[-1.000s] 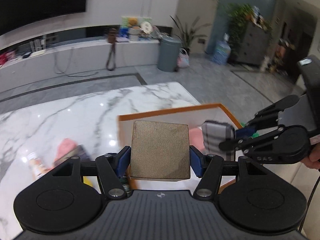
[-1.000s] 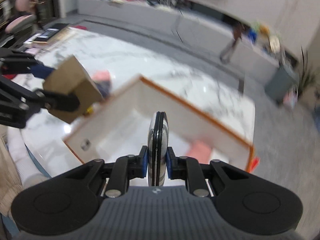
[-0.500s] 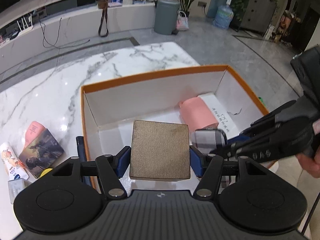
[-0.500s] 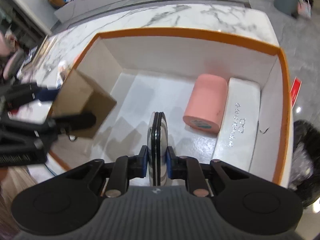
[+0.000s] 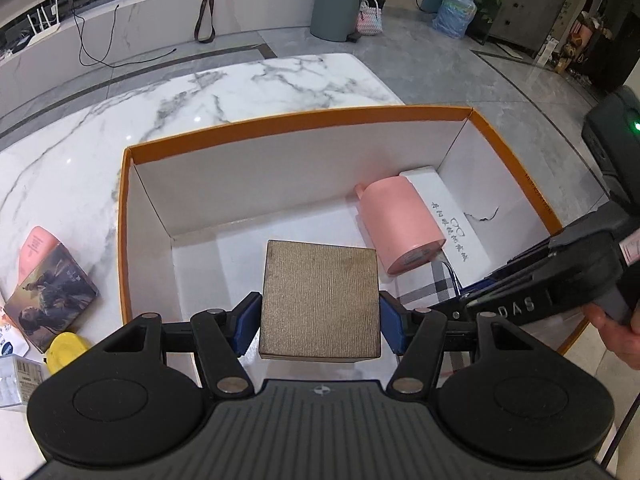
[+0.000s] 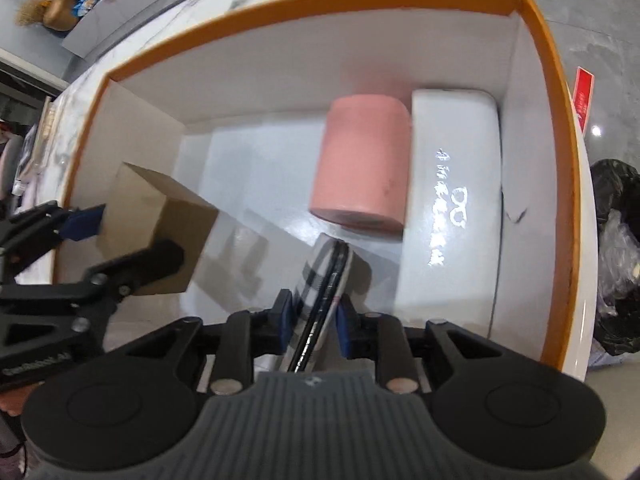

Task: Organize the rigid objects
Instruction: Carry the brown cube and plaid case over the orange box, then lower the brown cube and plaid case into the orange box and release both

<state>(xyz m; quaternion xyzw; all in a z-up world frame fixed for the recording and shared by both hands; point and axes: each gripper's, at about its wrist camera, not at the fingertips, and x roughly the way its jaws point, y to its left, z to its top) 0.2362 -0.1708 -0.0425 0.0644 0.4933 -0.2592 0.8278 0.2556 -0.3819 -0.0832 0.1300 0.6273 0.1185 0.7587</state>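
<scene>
My left gripper (image 5: 320,316) is shut on a brown cardboard cube (image 5: 320,300) and holds it over the near left part of the orange-rimmed white box (image 5: 296,120). My right gripper (image 6: 314,316) has widened around a plaid flat case (image 6: 324,280), which leans tilted on the box floor between the pads. The case also shows in the left wrist view (image 5: 428,284). A pink cylinder (image 6: 364,164) and a white glasses case (image 6: 452,184) lie in the box's right side.
On the marble table (image 5: 200,92) left of the box lie a picture book (image 5: 48,288), a pink tube (image 5: 34,248), a yellow cap (image 5: 66,350) and a small clear box (image 5: 16,376). A black bag (image 6: 616,260) sits on the floor beyond the box.
Both grippers have moved down into the box. My right gripper's jaws have spread and the plaid case now tilts against the floor. The cube stays clamped in my left gripper.
</scene>
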